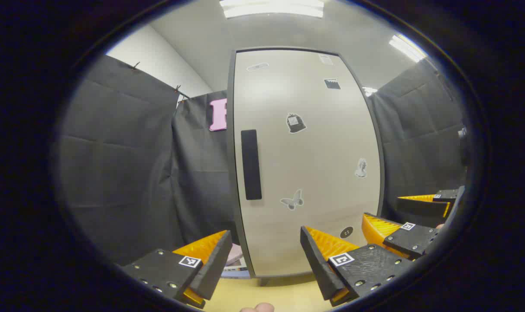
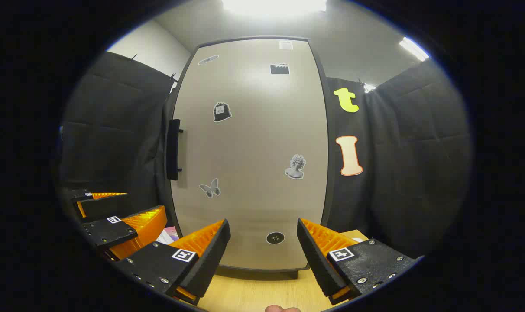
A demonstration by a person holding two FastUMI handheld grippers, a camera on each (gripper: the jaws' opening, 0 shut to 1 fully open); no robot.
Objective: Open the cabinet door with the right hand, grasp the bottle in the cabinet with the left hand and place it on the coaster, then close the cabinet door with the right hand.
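Right gripper view: the cabinet door (image 2: 249, 151) is fully closed, so the first step, opening it, is not yet done. The landmark is the door's dark handle (image 2: 173, 149), a bar with its long axis vertical, mounted on the door's left edge on two short standoffs. The right gripper (image 2: 262, 242) has its fingers spread wide with nothing between them; it points at the lower middle of the door, so the handle lies up and to the left of its fingertips and well apart from them. The left gripper (image 2: 126, 216) sits low, below and left of the handle, and looks nearer to it, though the task gives the door to the right hand. In the left gripper view the handle (image 1: 251, 164) stands above and slightly left of the gap of the left gripper (image 1: 264, 255), which is also wide open and empty. The bottle is presumably behind the closed door. The coaster cannot be identified; some flat printed items lie on the wooden table (image 1: 284, 294) below the handle. The door carries stickers, including a butterfly (image 2: 210, 188) and a bust (image 2: 295, 167); no legible writing.
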